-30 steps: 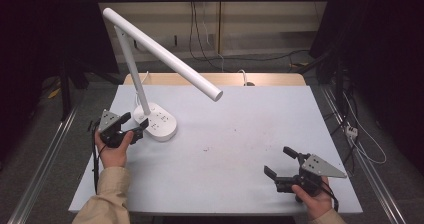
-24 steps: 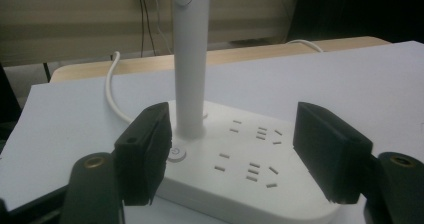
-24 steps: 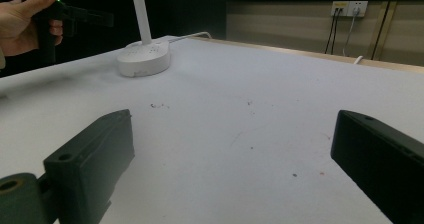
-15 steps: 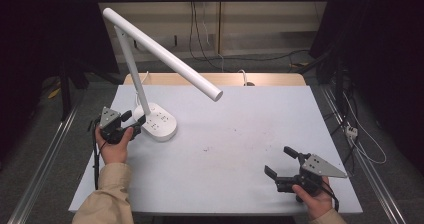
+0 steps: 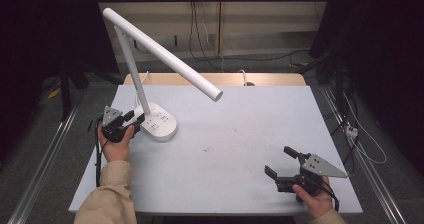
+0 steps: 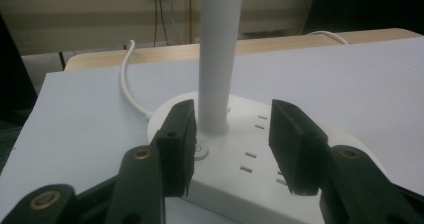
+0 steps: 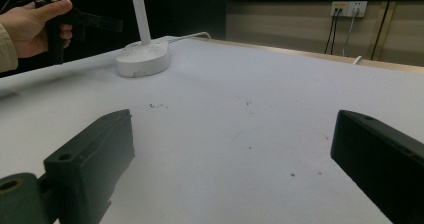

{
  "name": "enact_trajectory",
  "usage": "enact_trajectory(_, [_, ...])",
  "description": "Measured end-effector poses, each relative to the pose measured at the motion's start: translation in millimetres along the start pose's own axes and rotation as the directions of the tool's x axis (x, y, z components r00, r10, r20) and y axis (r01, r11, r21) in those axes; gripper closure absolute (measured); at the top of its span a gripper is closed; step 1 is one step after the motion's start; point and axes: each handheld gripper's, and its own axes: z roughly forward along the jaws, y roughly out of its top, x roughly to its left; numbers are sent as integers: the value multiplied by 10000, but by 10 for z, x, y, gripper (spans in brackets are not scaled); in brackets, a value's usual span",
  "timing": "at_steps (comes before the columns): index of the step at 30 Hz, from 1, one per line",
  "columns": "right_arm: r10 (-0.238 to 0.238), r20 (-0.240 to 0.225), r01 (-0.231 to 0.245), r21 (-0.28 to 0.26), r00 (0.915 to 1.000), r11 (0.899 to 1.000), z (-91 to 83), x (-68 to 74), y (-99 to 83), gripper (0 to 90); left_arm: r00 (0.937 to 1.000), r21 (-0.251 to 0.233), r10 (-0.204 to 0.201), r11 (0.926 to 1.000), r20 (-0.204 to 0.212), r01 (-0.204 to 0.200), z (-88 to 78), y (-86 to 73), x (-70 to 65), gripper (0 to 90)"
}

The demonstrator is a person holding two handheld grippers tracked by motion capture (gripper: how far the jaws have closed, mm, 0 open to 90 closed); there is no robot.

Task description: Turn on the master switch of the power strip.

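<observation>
Two claws worked at the white tabletop (image 5: 240,149). No brand or readable writing showed on the white desk lamp (image 5: 157,124), just small slot marks on its round base (image 6: 260,164), which sat at the tabletop's left side. The left claw (image 6: 232,144) hovered over that base with its jaws just beside the upright pole (image 6: 215,74); they had just been closing and had not yet clamped it. The right claw (image 5: 282,164) rested near the tabletop's right front corner, jaws wide apart and holding nothing.

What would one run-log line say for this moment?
left claw: closing, astride lamp stem, one pad near it, no grip yet | right claw: open, empty, over table | lamp: upright
</observation>
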Motion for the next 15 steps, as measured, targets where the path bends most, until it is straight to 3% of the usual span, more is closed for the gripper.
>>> enact_trajectory(11, [-29,-22,29,-43,10000,10000,1,3,3,32,9997,33,-150,9999,-215,151,32,-16,52,616])
enact_trajectory(15, [-32,-33,32,-53,10000,10000,1,5,4,32,9996,209,5,9998,-273,1,49,-5,61,652])
